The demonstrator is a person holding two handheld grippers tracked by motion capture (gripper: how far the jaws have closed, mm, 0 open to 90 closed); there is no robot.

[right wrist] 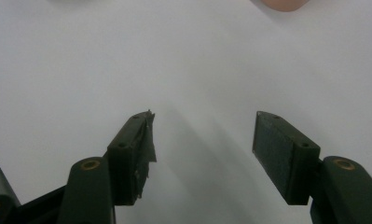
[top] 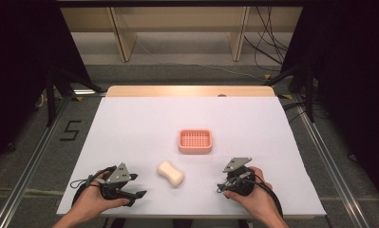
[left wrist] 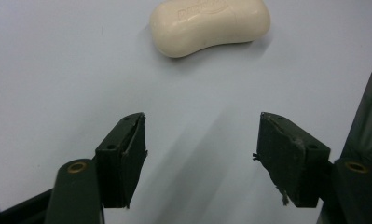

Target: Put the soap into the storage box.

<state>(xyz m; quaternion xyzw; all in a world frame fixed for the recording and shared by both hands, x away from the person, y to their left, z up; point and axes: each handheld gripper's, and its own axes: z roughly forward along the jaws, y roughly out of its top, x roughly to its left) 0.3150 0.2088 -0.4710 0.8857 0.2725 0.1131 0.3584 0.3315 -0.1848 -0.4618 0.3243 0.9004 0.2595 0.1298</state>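
**Soap waits short of its dish**

The soap bar (top: 171, 173) lies on the white table (top: 130, 123), just before the pink soap dish (top: 195, 141). Left gripper (left wrist: 200, 140) and right gripper (right wrist: 203, 140) flank it — both gaping, empty. Likely best: approach squarely, pinch across the bar's narrow waist.

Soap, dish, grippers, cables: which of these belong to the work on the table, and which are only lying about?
Likely for the work: soap bar; pink soap dish; left gripper; right gripper, both open.

Lying about: floor cables; wooden frame.
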